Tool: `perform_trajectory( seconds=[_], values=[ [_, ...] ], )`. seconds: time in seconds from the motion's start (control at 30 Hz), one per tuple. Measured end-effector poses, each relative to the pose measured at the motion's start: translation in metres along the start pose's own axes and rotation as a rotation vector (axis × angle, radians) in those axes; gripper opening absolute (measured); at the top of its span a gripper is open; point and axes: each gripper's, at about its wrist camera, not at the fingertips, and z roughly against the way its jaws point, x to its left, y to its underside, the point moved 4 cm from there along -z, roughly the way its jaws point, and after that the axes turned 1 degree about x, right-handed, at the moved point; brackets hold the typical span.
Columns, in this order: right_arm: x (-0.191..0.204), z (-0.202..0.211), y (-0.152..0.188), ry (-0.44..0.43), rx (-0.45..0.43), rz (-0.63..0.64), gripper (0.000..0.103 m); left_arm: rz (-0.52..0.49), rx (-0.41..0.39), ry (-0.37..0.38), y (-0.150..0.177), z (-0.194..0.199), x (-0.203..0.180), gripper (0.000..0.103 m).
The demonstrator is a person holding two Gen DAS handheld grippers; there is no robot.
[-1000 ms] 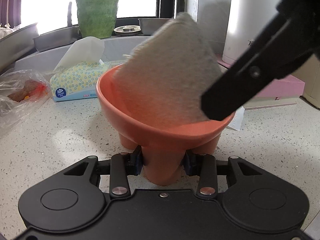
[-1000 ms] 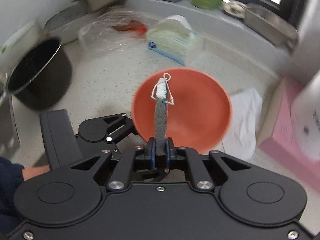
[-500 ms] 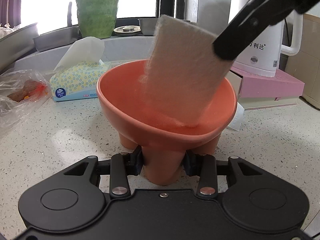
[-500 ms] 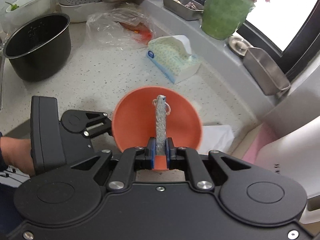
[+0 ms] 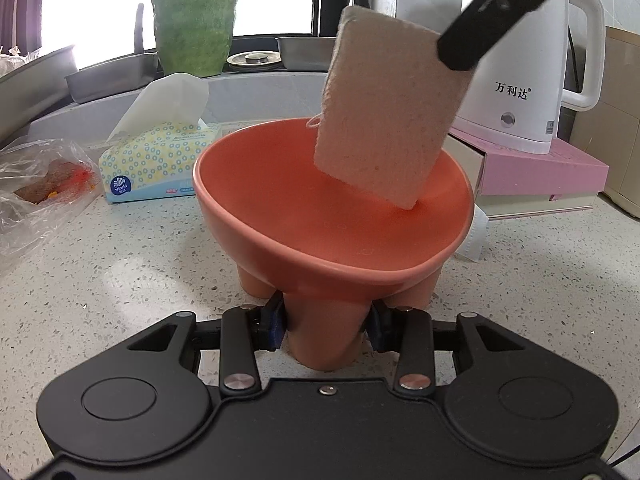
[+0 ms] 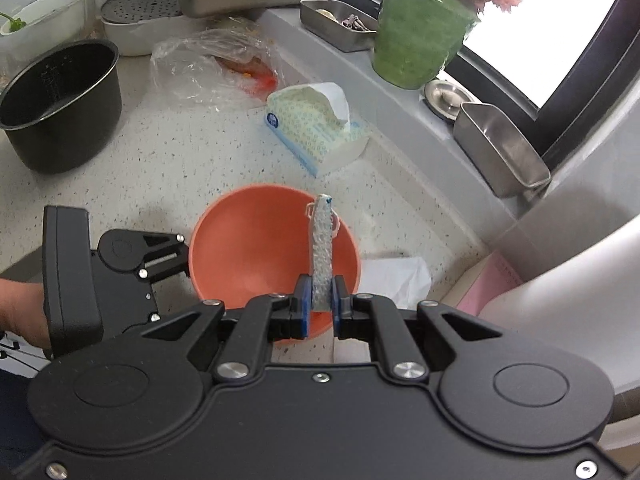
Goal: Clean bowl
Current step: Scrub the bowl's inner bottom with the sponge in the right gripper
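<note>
An orange footed bowl [image 5: 332,224] stands on the speckled counter. My left gripper [image 5: 326,320] is shut on one of its legs, blue pads on either side. A flat beige scrubbing sponge [image 5: 388,120] hangs tilted over the bowl's right half, its lower corner down near the inner wall. Whether it touches I cannot tell. The right gripper [image 6: 320,300] is shut on the sponge [image 6: 321,240], which I see edge-on from above over the bowl [image 6: 256,248]. One black right finger [image 5: 500,12] shows at the top right of the left wrist view. The left gripper [image 6: 120,264] sits at the bowl's left.
A tissue box [image 5: 160,160] and a plastic bag [image 5: 40,184] lie behind and left of the bowl. A white kettle [image 5: 516,80] stands on a pink box [image 5: 540,176] at the right. A paper napkin [image 6: 396,276] lies beside the bowl. A black pot [image 6: 60,104] stands far left.
The right gripper has lifted the sponge up from the bowl's inside and turned it, shifting it toward the right rim. The left gripper and the bowl have stayed put.
</note>
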Motion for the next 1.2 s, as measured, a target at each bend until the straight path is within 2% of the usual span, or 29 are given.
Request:
perform_trajectory(
  seconds=[0.4,0.7,0.8,0.87,0.97,1.03,1.07,1.1,1.2],
  values=[
    [0.010,-0.025,-0.020,-0.027,-0.021,-0.061,0.013,-0.005,0.000,-0.002,0.000,0.000,-0.001,0.038],
    [0.025,-0.041,-0.016,-0.068,0.004,-0.061,0.012,-0.005,0.002,-0.007,0.000,-0.002,-0.001,0.039],
    [0.029,-0.044,-0.010,-0.067,0.008,-0.053,0.012,-0.018,0.004,-0.012,-0.001,-0.003,-0.004,0.045],
    [0.030,-0.043,-0.008,-0.077,0.009,-0.066,0.012,-0.020,0.012,-0.009,-0.002,-0.005,-0.005,0.057],
    [0.029,-0.039,-0.007,-0.118,0.009,-0.090,0.012,-0.026,0.042,-0.009,-0.005,-0.008,-0.006,0.066],
    [0.029,-0.037,-0.007,-0.139,0.008,-0.102,0.012,-0.028,0.061,-0.007,-0.009,-0.011,-0.006,0.062],
    [0.029,-0.036,-0.007,-0.143,0.008,-0.105,0.011,-0.040,0.052,-0.004,-0.010,-0.012,-0.007,0.041],
    [0.028,-0.035,-0.007,-0.146,0.008,-0.107,0.012,-0.042,0.041,-0.015,-0.010,-0.012,-0.007,0.038],
    [0.028,-0.031,-0.005,-0.158,0.008,-0.109,0.011,-0.036,0.035,-0.017,-0.009,-0.013,-0.007,0.038]
  ],
)
